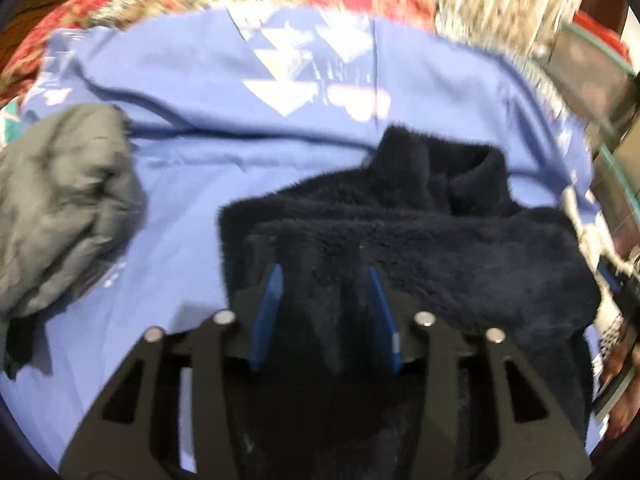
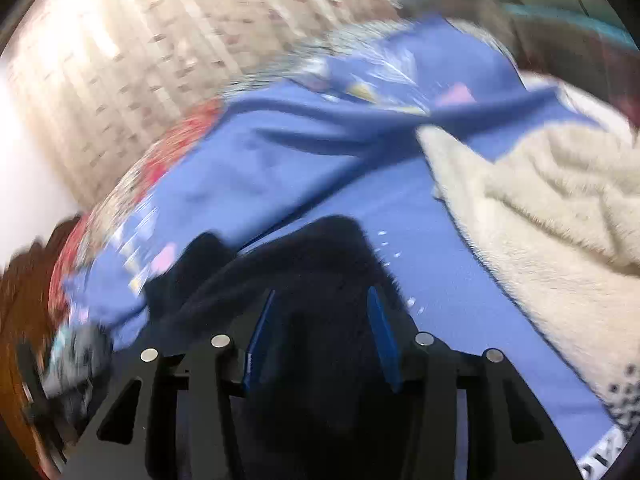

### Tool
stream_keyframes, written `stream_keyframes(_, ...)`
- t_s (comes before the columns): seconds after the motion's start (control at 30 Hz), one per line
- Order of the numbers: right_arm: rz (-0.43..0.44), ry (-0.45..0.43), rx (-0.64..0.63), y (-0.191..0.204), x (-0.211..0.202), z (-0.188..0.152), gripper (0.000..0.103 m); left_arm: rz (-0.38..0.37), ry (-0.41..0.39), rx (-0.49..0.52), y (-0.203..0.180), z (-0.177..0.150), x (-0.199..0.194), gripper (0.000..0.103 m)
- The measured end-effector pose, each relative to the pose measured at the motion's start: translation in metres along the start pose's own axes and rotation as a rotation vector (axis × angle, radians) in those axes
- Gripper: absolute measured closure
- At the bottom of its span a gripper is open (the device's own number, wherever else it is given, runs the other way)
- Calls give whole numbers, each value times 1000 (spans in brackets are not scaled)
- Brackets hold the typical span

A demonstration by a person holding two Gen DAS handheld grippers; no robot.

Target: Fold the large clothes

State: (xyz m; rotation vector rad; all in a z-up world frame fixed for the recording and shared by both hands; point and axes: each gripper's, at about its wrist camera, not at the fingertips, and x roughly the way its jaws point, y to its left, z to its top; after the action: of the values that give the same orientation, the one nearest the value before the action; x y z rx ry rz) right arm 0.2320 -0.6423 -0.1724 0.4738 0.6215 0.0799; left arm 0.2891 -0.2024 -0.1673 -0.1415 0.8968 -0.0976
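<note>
A dark navy fleece garment [image 1: 440, 248] lies bunched on a blue printed bedsheet [image 1: 192, 184]. In the left wrist view, my left gripper [image 1: 320, 264] points down at its near edge. A fold of the fleece fills the gap between the blue pads [image 1: 266, 312] and touches both. The right wrist view is motion-blurred. There my right gripper [image 2: 320, 292] has the same dark fleece [image 2: 304, 248] packed between its pads, and it hangs over the blue sheet [image 2: 304, 168]. The fingertips of both grippers are buried in the pile.
A crumpled grey garment [image 1: 64, 200] lies on the sheet to the left. A cream fleece blanket [image 2: 552, 208] is heaped to the right. A glass-topped table [image 1: 592, 68] stands past the bed's right side, with patterned carpet [image 2: 120, 60] beyond. Part of a hand [image 1: 616, 380] shows at the right edge.
</note>
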Motion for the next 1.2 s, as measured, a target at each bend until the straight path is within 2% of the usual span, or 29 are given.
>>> stream_keyframes(0.03,-3,40,-23,1,4,-6,33,10,-8,8,0,-3,-2,52)
stream_keyframes(0.07,-54,94,-36,-2,11,-14,33,41,3,32,-1,-8,1,52)
stream_keyframes(0.1,-100,149,-32,-3,21,-16,33,97,59,65,-2,-13,13,52)
stream_keyframes(0.13,-100,191,16,-17,22,-22,32,115,136,88,-2,-20,27,51)
stream_keyframes(0.17,-80,168,72,-25,13,-23,32,93,202,88,3,-29,35,50)
stream_keyframes(0.23,-62,84,148,-26,-19,-19,30,79,179,41,12,-36,16,50)
stream_keyframes(0.33,60,-13,111,-9,-77,-29,29,49,111,34,15,-42,-27,50)
stream_keyframes(0.4,108,-3,64,3,-103,-46,28,46,63,65,15,-55,-59,50)
stream_keyframes(0.47,128,32,-1,20,-123,-73,27,38,53,82,16,-72,-79,50)
stream_keyframes(0.5,118,55,-32,26,-129,-88,26,32,58,85,15,-85,-89,50)
stream_keyframes(0.6,10,113,-148,54,-139,-137,21,45,79,97,9,-125,-108,50)
stream_keyframes(0.73,-21,177,-158,73,-138,-182,17,80,129,137,-6,-171,-113,50)
stream_keyframes(0.87,-64,184,-146,84,-146,-207,17,89,180,131,-15,-209,-113,50)
stream_keyframes(1.03,-93,177,-173,93,-160,-222,8,130,211,126,-19,-241,-117,50)
stream_keyframes(1.2,-105,293,-90,73,-141,-239,6,157,211,150,-19,-255,-119,50)
